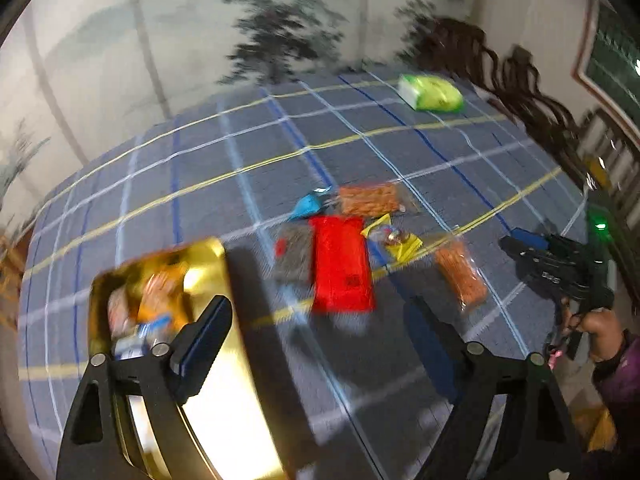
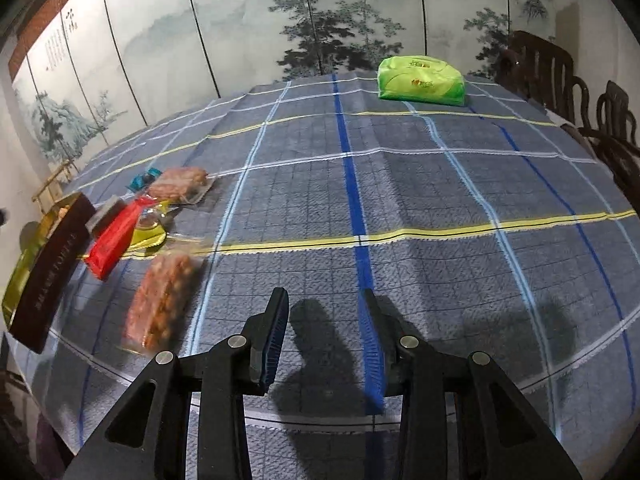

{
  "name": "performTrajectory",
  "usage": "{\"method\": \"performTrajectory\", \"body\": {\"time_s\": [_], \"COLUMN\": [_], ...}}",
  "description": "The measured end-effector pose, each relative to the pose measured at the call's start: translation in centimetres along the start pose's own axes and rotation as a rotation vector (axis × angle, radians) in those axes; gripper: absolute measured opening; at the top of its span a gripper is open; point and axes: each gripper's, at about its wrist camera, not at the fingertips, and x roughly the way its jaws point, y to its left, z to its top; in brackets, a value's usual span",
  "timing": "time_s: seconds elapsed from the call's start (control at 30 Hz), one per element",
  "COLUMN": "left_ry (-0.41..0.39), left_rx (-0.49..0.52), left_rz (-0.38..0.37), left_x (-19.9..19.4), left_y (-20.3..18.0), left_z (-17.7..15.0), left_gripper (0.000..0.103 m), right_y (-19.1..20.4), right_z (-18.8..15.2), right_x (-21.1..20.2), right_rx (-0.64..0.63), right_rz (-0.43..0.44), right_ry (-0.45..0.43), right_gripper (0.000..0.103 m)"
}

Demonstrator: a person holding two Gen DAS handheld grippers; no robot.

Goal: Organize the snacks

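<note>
Checked blue cloth (image 2: 420, 200) covers the table. Left gripper (image 1: 320, 332) hangs over it, jaws wide apart, nothing between them; its left finger (image 1: 204, 344) overlaps a gold tin (image 1: 224, 360) in the view, contact unclear. The tin's open compartment holds a few packets, blurred. Snacks lie in a loose cluster beyond the tin: red pack (image 1: 342, 264), grey pack (image 1: 294, 254) touching its left side, blue wrapper (image 1: 306, 206), orange nut pack (image 1: 370, 198) at the far side, yellow wrapper (image 1: 394, 240), second nut pack (image 1: 460, 274) apart to the right. Right gripper (image 2: 326, 332) held in a hand (image 1: 600, 328), jaws narrowly apart, empty, over bare cloth just right of the near nut pack. Green tissue pack (image 2: 422, 80) sits well apart near the far edge. Painted screen (image 2: 240, 40) behind; dark chairs (image 2: 580, 100) at right.
</note>
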Motion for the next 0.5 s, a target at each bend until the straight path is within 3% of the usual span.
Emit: {"method": "performTrajectory", "body": {"time_s": [0.1, 0.17, 0.33, 0.5], "left_ry": [0.065, 0.113, 0.181, 0.223], "left_rx": [0.090, 0.124, 0.180, 0.132], "left_rz": [-0.035, -0.018, -0.005, -0.053], "left_x": [3.8, 6.1, 9.7, 11.7], "left_y": [-0.3, -0.1, 0.7, 2.3], "left_z": [2.2, 3.0, 3.5, 3.8], "left_gripper": [0.072, 0.054, 0.054, 0.056], "right_y": [-0.2, -0.4, -0.7, -1.0], "right_z": [-0.1, -0.3, -0.5, -0.4], "right_x": [0.1, 0.1, 0.0, 0.1], "right_rx": [0.006, 0.016, 0.022, 0.031], "right_rz": [0.026, 0.043, 0.066, 0.084], "right_ry": [-0.004, -0.008, -0.019, -0.017], "right_gripper": [0.037, 0.037, 0.037, 0.037]}}
